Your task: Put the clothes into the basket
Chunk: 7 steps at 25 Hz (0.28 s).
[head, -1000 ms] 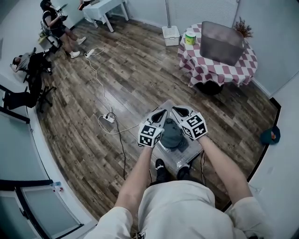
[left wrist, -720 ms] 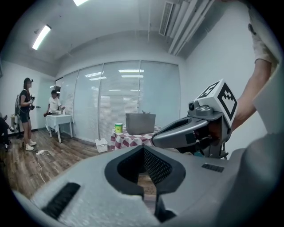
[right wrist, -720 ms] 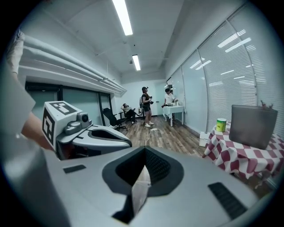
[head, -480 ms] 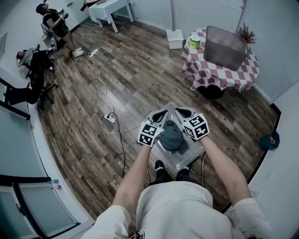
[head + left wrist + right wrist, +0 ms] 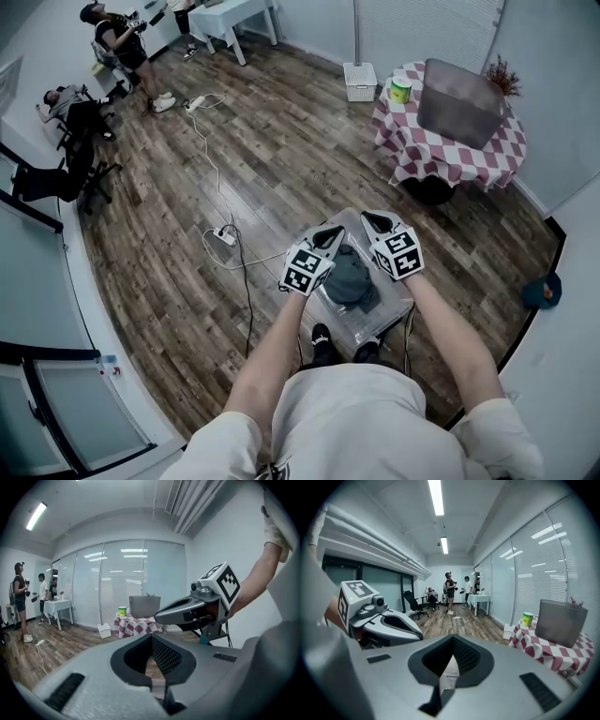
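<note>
A heap of dark grey-green clothes [image 5: 349, 279] lies on a small clear table [image 5: 389, 314] right in front of my feet. Both grippers hover just above the heap, tips pointing away from me. My left gripper [image 5: 334, 232] is over its left edge and my right gripper [image 5: 368, 219] over its right edge. Each one's jaws stand together with nothing between them. The grey basket [image 5: 457, 91] stands far off on a red-checked table [image 5: 487, 155]; it also shows as a grey basket [image 5: 560, 620] in the right gripper view. From the left gripper [image 5: 152, 638] I see the right gripper [image 5: 187, 611] beside it.
A small white bin [image 5: 360, 81] stands on the wood floor by the checked table, and a green can [image 5: 401, 90] sits beside the basket. A power strip with cables [image 5: 223, 236] lies left of the small table. People, office chairs and a white desk are at the far left.
The head view has shifted a little, so the room sits lower and further right. Both grippers stay shut over the clothes, about as they were.
</note>
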Available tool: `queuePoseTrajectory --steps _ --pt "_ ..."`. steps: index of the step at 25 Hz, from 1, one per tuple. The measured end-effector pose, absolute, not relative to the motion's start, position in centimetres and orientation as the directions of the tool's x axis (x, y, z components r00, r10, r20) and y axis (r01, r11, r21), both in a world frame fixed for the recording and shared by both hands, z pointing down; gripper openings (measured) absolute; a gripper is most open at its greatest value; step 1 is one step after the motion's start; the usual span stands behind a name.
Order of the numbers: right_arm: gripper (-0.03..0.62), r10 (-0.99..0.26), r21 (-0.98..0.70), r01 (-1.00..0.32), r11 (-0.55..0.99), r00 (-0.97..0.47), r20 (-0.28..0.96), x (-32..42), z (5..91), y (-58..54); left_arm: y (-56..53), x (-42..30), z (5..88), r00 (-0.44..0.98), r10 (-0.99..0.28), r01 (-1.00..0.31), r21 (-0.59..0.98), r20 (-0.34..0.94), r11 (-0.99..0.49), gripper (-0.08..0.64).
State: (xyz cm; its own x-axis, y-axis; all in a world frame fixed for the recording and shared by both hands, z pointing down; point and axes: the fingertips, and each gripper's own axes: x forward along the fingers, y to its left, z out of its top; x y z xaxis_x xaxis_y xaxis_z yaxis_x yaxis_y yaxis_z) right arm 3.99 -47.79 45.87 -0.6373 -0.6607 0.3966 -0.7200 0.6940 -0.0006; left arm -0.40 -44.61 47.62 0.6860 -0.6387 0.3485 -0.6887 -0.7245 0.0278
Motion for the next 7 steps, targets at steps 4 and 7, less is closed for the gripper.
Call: queuePoseTrajectory --steps 4,7 --pt "0.02 -0.647 -0.003 -0.709 0.705 -0.646 0.405 3.79 45.78 -47.81 -44.57 -0.52 48.13 0.689 -0.625 -0.679 0.023 0.368 -0.734 0.012" --pt "0.02 -0.627 -0.016 -0.692 0.722 -0.664 0.408 3.18 45.8 -47.38 -44.45 -0.87 48.37 0.689 -0.619 -0.675 0.023 0.377 -0.737 0.012"
